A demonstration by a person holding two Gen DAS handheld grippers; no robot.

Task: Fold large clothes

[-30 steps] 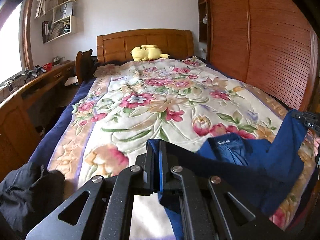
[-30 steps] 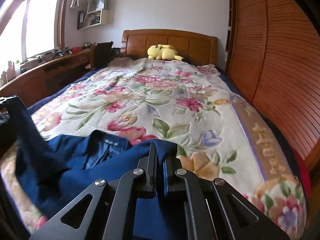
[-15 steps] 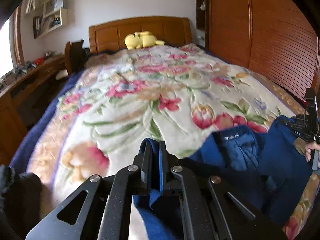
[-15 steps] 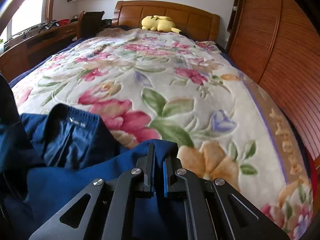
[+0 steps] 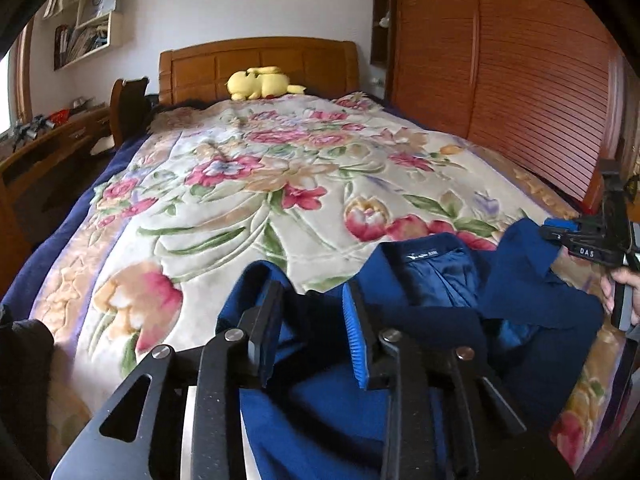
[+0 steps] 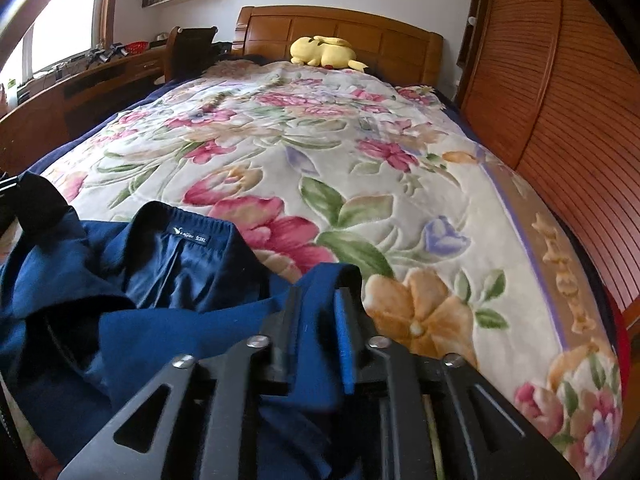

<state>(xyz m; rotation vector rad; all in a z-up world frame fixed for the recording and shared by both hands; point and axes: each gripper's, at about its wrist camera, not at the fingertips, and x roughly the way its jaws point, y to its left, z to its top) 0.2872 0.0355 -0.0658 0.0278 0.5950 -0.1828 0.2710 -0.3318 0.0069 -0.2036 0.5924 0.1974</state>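
Covering wooden bed (image 5: 256,60): floral blanket (image 5: 280,184).

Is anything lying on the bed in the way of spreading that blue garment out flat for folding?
Nothing visible does. The blue garment lies bunched at the near end of the floral blanket, which is bare ahead of it. The only other thing on the bed is a yellow plush toy, far off by the headboard.

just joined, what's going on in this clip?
A person with a handheld gripper in each hand is folding a navy garment at the foot of a bed, on the floral blanket. The left gripper and right gripper both have their fingers open, with cloth lying between them, not pinched. The garment lies bunched, collar label up, not folded neatly.
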